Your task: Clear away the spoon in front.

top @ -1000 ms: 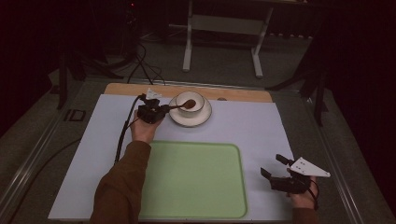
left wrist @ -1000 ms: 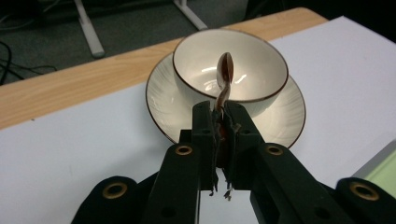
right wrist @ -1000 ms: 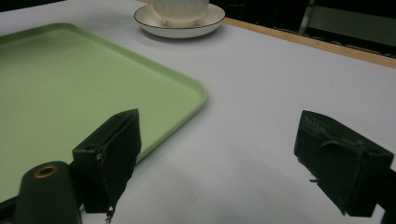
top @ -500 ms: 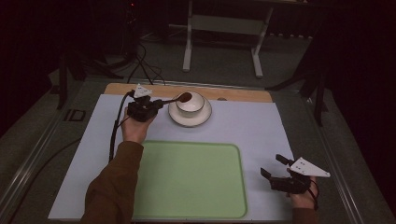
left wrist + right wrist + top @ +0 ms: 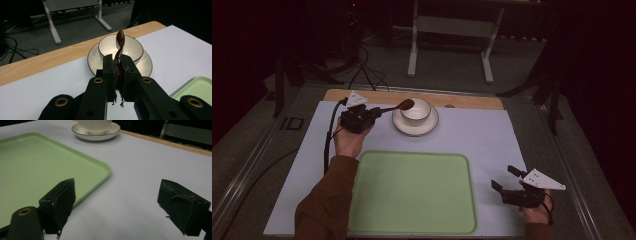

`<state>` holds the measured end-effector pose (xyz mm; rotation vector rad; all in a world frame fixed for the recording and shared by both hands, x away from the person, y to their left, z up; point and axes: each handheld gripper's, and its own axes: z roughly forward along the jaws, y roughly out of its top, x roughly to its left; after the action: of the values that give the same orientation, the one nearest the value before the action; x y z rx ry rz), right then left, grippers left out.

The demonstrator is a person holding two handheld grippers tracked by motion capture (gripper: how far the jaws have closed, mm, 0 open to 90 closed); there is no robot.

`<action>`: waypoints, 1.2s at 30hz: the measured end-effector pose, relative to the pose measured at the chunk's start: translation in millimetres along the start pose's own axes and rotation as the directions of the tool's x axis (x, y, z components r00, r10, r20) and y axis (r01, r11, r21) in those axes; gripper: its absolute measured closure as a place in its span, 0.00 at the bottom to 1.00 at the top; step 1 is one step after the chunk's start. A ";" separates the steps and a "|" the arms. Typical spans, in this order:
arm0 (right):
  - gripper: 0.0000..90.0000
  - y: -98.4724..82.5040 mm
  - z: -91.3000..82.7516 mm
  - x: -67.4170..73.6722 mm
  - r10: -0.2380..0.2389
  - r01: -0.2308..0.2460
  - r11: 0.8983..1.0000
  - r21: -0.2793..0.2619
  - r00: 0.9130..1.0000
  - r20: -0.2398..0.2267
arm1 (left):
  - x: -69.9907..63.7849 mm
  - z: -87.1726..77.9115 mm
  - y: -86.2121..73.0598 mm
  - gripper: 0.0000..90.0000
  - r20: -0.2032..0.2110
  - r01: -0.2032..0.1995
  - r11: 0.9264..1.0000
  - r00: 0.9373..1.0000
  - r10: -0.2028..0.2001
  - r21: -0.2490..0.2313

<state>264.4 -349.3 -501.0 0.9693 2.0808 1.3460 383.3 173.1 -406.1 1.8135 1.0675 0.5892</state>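
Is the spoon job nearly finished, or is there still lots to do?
Partway. The left gripper is shut on the spoon, lifted above the bowl on its plate. Probably still left: setting things on the green tray. The right gripper waits open.

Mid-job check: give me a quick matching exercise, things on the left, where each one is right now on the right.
1. dark brown spoon
2. white bowl
3. light green tray
4. right gripper

a. on the white saucer
b. open, over bare white tabletop
c. clamped in the left gripper
d. flat on the table, nothing on it

Pairs: 1-c, 2-a, 3-d, 4-b
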 end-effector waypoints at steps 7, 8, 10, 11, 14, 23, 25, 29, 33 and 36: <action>0.16 -0.1 -0.3 0.1 -0.001 0.001 1.000 -0.002 1.000 0.000 | 0.0 -21.0 -5.8 0.93 0.015 -0.013 1.000 1.000 0.013 -0.024; 0.16 -0.1 -0.3 0.2 -0.001 0.001 1.000 -0.002 1.000 0.001 | 0.7 -24.7 -7.0 0.93 0.015 -0.012 1.000 1.000 0.013 -0.026; 0.16 -0.1 -0.2 0.5 -0.001 0.001 1.000 -0.002 1.000 0.001 | 2.0 -32.0 -9.9 0.93 0.015 -0.008 0.999 1.000 0.008 -0.034; 0.16 -0.1 -0.2 0.5 -0.001 0.001 1.000 -0.002 1.000 0.001 | 2.0 -32.0 -9.9 0.93 0.015 -0.008 0.999 1.000 0.008 -0.034; 0.16 0.0 0.2 0.9 -0.003 0.003 1.000 0.000 1.000 0.000 | 5.4 -48.3 -17.6 0.93 0.018 0.006 0.999 1.000 -0.005 -0.047; 0.16 0.0 0.5 1.6 -0.005 0.005 1.000 0.002 1.000 0.000 | 7.6 -72.7 -31.1 0.93 0.012 0.008 0.999 1.000 -0.007 -0.053; 0.16 0.0 0.7 1.9 -0.004 0.004 1.000 0.003 1.000 -0.001 | 7.1 -79.1 -36.0 0.93 0.017 0.008 0.999 1.000 -0.008 -0.043; 0.16 0.0 0.7 2.0 -0.004 0.004 1.000 0.003 1.000 0.000 | 6.0 -82.5 -43.0 0.93 0.015 0.003 1.000 1.000 -0.002 -0.022; 0.16 -0.2 1.4 2.3 -0.006 0.006 1.000 0.006 1.000 -0.001 | 5.7 -84.8 -55.8 0.93 0.013 0.006 1.000 1.000 -0.007 0.011; 0.16 -0.1 1.4 2.6 -0.007 0.007 1.000 0.006 1.000 -0.001 | 4.9 -85.8 -64.4 0.93 0.014 0.007 0.999 1.000 -0.008 0.036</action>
<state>263.7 -346.5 -501.8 0.9627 2.0889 1.3374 294.3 230.6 -423.7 1.8415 1.0810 0.5554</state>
